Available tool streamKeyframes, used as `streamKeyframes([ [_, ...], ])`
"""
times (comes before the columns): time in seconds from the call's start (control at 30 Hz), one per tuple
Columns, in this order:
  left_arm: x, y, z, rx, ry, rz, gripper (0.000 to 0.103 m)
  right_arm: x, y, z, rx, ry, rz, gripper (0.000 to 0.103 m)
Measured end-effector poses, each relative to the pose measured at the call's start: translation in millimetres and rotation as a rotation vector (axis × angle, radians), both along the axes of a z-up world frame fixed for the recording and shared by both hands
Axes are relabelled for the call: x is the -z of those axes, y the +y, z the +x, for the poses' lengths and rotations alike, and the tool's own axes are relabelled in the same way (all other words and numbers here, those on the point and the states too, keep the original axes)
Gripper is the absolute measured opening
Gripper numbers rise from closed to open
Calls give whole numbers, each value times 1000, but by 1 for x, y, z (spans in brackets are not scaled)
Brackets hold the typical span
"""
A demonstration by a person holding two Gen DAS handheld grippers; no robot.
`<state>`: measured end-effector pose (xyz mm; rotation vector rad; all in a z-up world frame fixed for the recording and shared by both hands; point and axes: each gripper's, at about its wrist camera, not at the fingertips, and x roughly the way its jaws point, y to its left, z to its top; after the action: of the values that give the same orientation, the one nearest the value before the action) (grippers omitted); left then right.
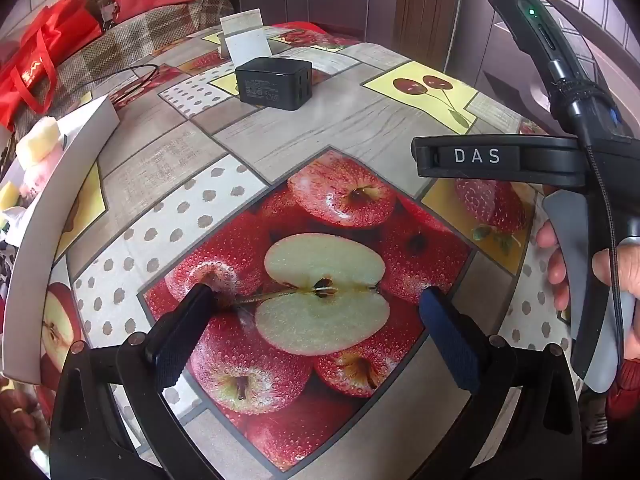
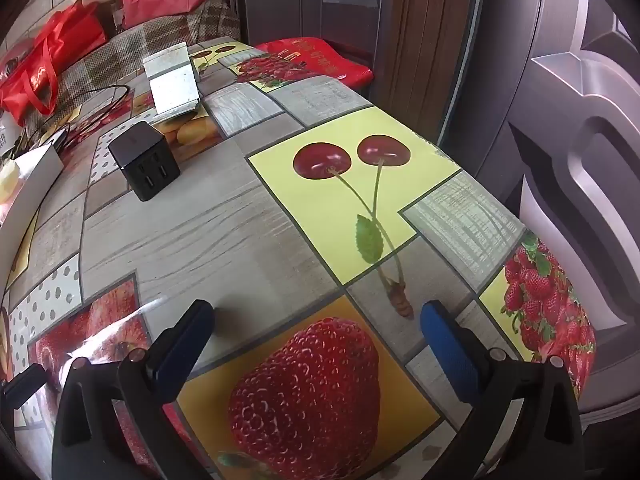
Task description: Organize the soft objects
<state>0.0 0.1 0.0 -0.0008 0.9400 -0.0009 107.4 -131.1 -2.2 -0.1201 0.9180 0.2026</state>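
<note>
Here, the scene is set out from left to right.

Soft objects: pastel foam-like blocks [image 1: 38, 142], yellow, white and pink, are seen piled inside a white box [image 1: 32, 240] at the far left edge of the counter; in the right wrist view only a pale yellow piece [image 2: 8, 180] is visible behind the box wall [image 2: 38, 172].
Red bag: a red carrier bag [image 1: 36, 68] is seen beyond the box, on a checked cushion off the counter.
Counter: a fruit-print cloth [image 1: 340, 128] is spread over the counter, with apples, cherries and strawberries printed on it.
Left claw: the left claw [image 1: 316, 300] is held wide apart above the printed halved apple, with nothing between its fingers.
Charger: a black charger block [image 1: 274, 83] is seen standing near the far middle of the counter, with a white card stand [image 1: 246, 38] just behind it.
Right claw: the right claw [image 2: 316, 312] is likewise spread apart and empty, above the printed strawberry and cherries.
Right hand: in the left wrist view the right hand [image 1: 592, 272] is seen wrapped around the grey handle of the right tool, at the right edge.
Door: a dark panelled door [image 2: 580, 120] is seen past the counter's right edge.
</note>
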Motion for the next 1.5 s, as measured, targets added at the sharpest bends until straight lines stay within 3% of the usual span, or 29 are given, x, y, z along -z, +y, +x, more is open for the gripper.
streamKeyframes([
  [1.5, 0, -1, 0, 1, -4, 2, 102, 1, 22, 15, -31, -36, 23, 103],
])
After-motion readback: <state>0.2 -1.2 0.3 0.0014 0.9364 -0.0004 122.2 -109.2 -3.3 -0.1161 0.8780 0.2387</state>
